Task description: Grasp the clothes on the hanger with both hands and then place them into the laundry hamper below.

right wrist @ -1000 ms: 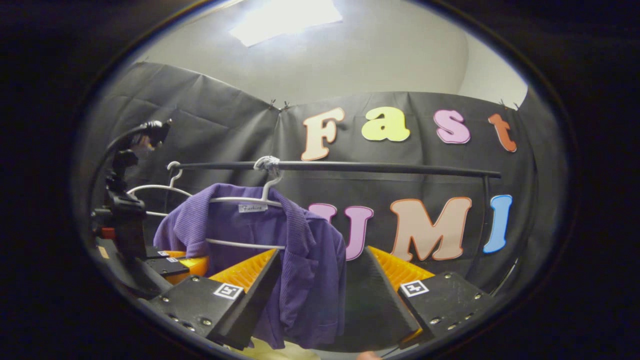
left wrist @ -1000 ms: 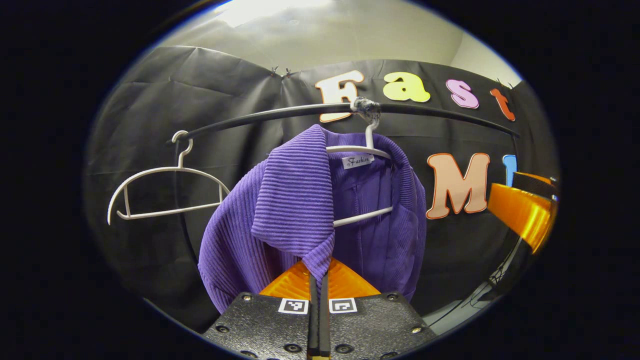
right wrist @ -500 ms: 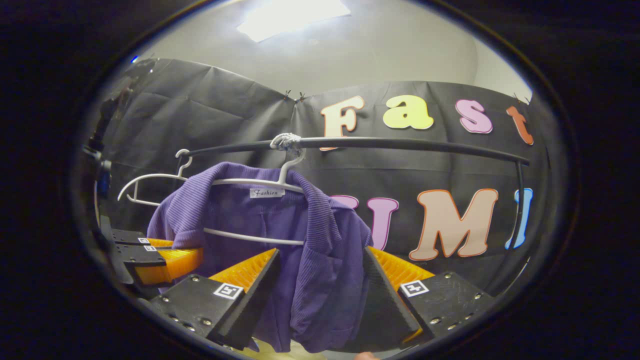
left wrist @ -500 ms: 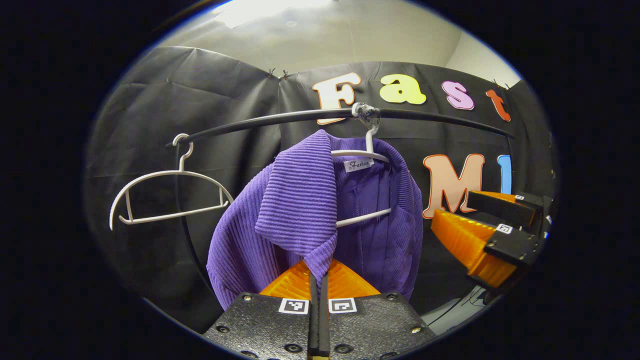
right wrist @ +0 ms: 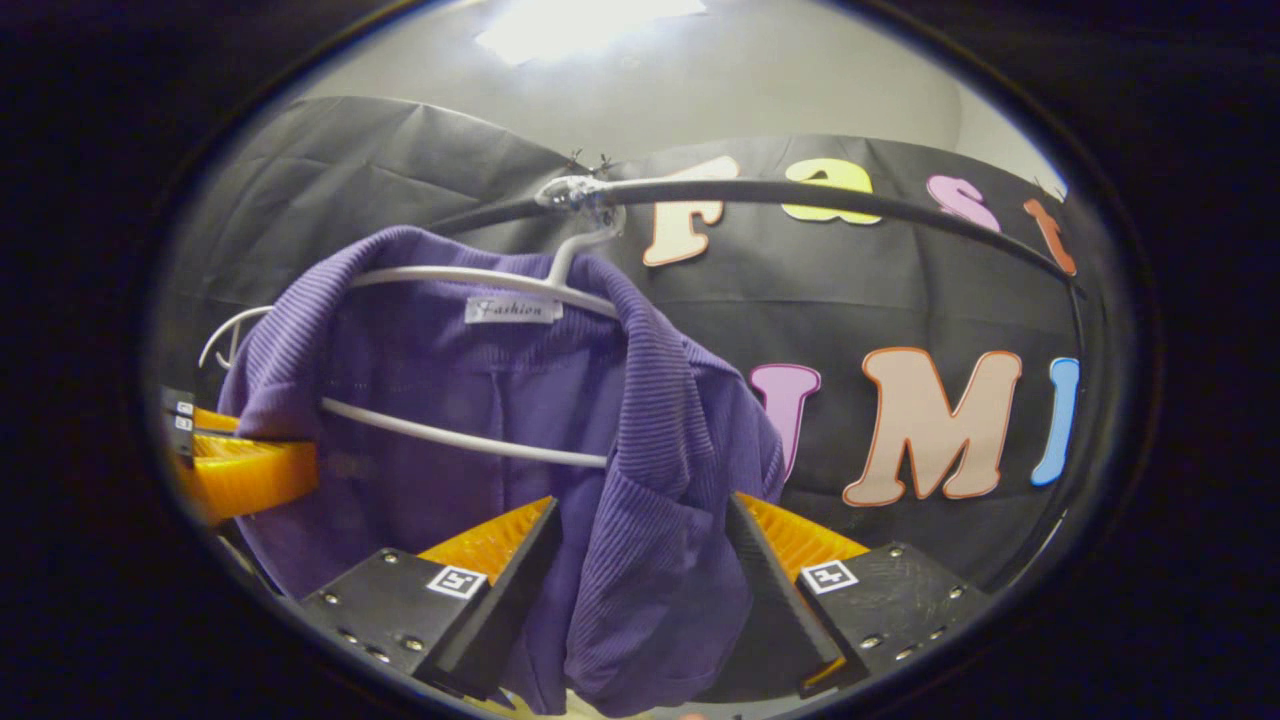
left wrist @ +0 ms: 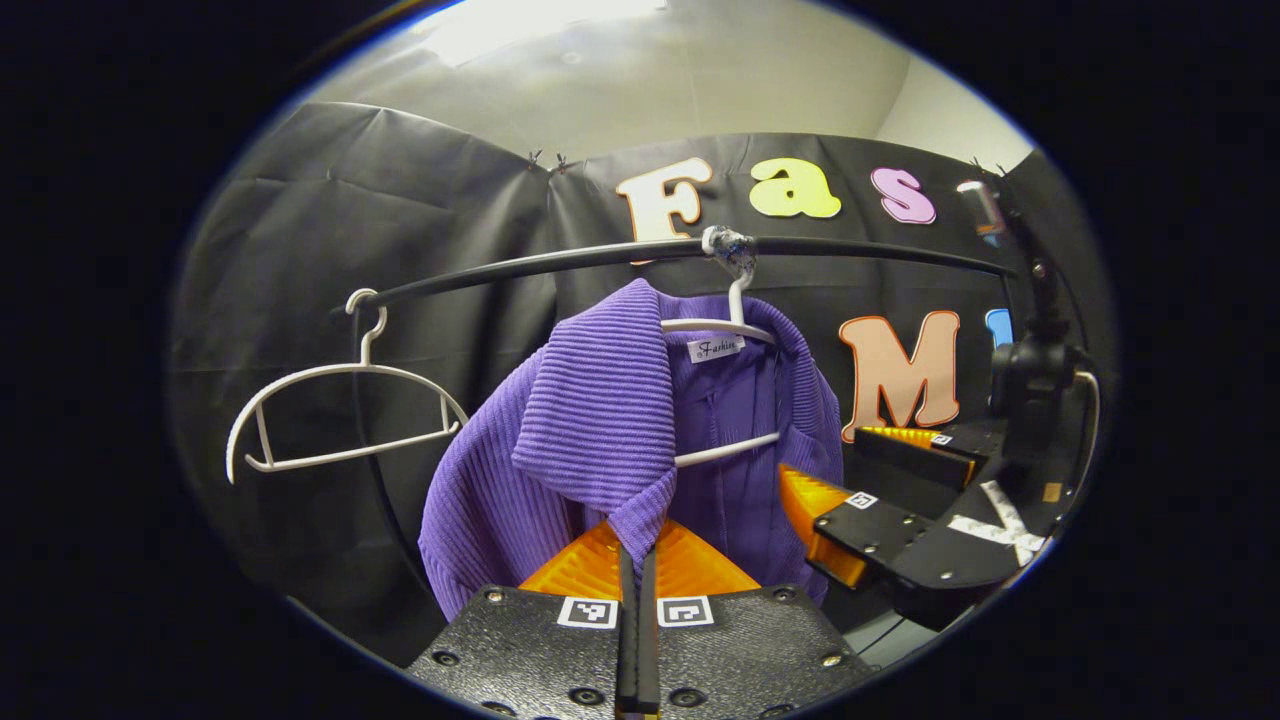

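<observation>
the purple garment's (right wrist: 520, 420) lower hem is cut off. two white hangers are counted, one (left wrist: 340, 400) bare. the left gripper (left wrist: 637, 560) is clamped on its lapel; the right gripper (right wrist: 640, 590) is spread around its front edge.

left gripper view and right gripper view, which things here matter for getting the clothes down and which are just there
For the job:
purple jacket
white hanger it hangs on
left gripper, shut on the jacket's collar
right gripper, open around the jacket's other side

Just there:
empty hanger
black rail
</observation>
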